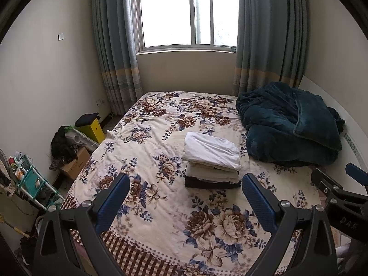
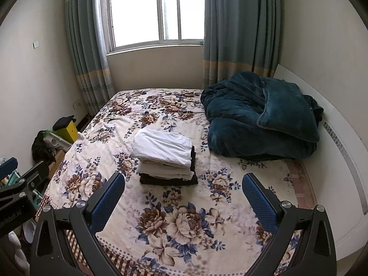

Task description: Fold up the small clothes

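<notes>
A stack of folded clothes (image 1: 211, 161) sits in the middle of the floral bed (image 1: 161, 207): a white piece on top, cream pieces under it, a black piece at the bottom. It also shows in the right wrist view (image 2: 166, 155). My left gripper (image 1: 185, 195) is open and empty, held above the bed's near part, short of the stack. My right gripper (image 2: 184, 195) is open and empty, also above the near part of the bed (image 2: 184, 230). The right gripper shows at the right edge of the left wrist view (image 1: 340, 184).
A crumpled dark teal blanket (image 1: 289, 124) lies at the bed's far right by the white headboard (image 2: 340, 161). Left of the bed on the floor are a yellow box (image 1: 92, 128), a cardboard box (image 1: 76, 163), dark clothes and a teal rack (image 1: 32, 181). A curtained window (image 1: 184, 13) is behind.
</notes>
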Motion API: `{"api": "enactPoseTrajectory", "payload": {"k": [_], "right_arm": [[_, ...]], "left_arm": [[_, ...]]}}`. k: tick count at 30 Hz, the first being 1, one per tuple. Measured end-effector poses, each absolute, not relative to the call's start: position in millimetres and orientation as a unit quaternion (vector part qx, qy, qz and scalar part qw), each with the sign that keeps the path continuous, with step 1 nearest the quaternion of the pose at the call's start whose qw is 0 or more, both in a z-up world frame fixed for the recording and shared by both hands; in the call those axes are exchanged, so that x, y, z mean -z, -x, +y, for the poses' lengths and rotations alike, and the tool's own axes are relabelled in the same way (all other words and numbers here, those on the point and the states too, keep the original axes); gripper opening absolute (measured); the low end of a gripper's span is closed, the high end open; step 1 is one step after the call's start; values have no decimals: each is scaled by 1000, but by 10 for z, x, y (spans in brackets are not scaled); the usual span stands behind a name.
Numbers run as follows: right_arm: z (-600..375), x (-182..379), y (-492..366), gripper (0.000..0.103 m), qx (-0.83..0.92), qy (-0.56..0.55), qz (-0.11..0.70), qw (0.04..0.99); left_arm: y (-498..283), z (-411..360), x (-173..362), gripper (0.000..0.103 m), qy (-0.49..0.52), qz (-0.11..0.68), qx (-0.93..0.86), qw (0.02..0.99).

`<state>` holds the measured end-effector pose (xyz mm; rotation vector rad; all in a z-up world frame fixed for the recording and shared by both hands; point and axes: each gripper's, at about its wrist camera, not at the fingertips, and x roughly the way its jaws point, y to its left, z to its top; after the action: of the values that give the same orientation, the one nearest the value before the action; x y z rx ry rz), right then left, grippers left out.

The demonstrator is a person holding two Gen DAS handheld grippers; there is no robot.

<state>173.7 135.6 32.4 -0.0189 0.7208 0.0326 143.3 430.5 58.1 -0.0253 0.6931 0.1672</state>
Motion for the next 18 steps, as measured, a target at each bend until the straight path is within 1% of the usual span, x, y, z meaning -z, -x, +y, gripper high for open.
{"api": "enactPoseTrajectory", "payload": {"k": [18], "right_arm": [[1333,-342,-1736,103,-17,7,353,935]], "left_arm": [[-1462,4255,-598,100,9,339,-77,938]]}}
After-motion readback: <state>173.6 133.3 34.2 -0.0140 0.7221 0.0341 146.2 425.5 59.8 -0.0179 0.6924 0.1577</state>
